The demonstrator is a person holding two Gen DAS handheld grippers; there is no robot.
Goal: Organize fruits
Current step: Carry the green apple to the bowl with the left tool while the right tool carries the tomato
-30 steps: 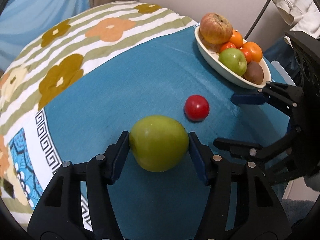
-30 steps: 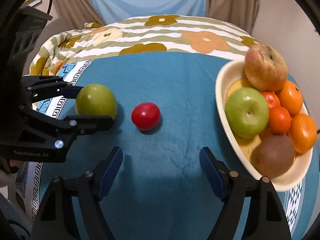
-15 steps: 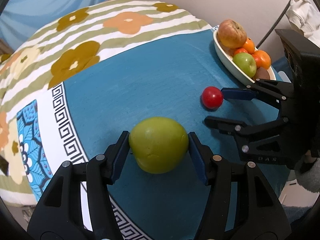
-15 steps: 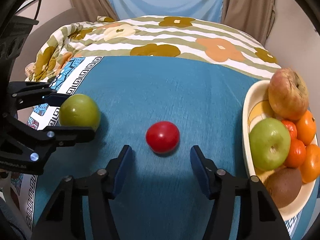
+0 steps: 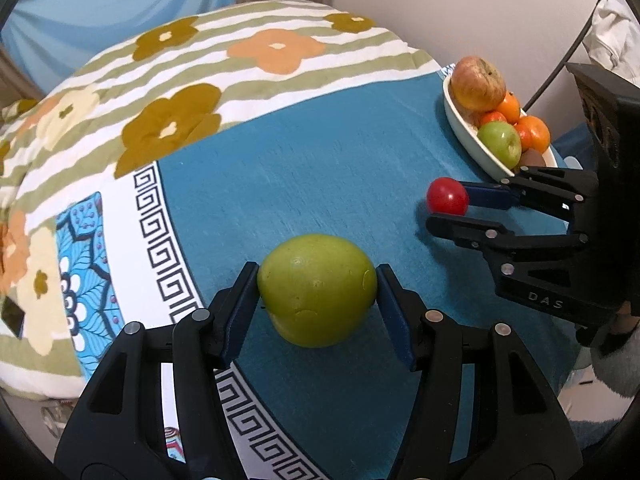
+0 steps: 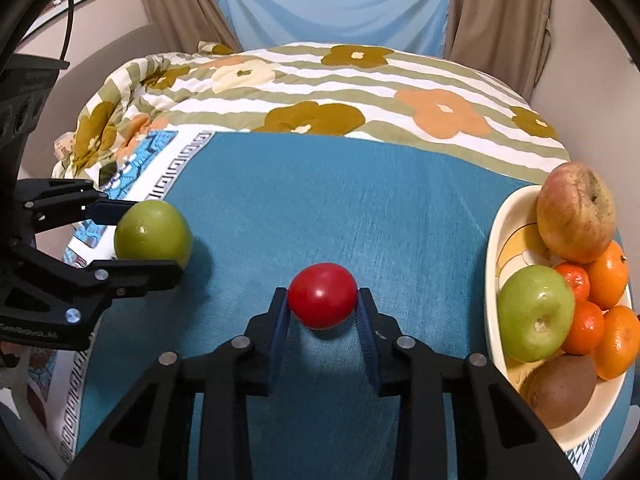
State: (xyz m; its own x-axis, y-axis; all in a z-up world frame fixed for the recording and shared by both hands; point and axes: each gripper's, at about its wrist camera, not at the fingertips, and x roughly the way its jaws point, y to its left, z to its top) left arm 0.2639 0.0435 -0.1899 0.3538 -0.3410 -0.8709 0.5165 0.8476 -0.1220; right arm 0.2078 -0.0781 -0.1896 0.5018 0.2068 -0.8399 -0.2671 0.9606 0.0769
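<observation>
My left gripper (image 5: 317,276) is shut on a green apple (image 5: 316,290), its blue pads pressing both sides, low over the teal cloth. The right wrist view shows that apple (image 6: 152,234) at the left, inside the left gripper (image 6: 148,240). A small red tomato (image 6: 322,294) sits on the cloth with my right gripper (image 6: 322,296) shut on it, pads touching both sides. In the left wrist view the tomato (image 5: 446,196) and right gripper (image 5: 448,210) are at the right. A cream oval bowl (image 6: 490,280) at the right holds a green apple, a reddish apple, several oranges and a kiwi.
The teal cloth (image 6: 360,208) lies over a flowered, striped bedspread (image 6: 320,80), with a white Greek-key border (image 5: 160,240) on its left side. The bowl (image 5: 464,136) stands near the cloth's far right edge. Curtains and a wall rise behind.
My right gripper has moved left over the tomato and closed its jaws onto it. The left gripper keeps hold of the green apple and has drifted away from the bowl.
</observation>
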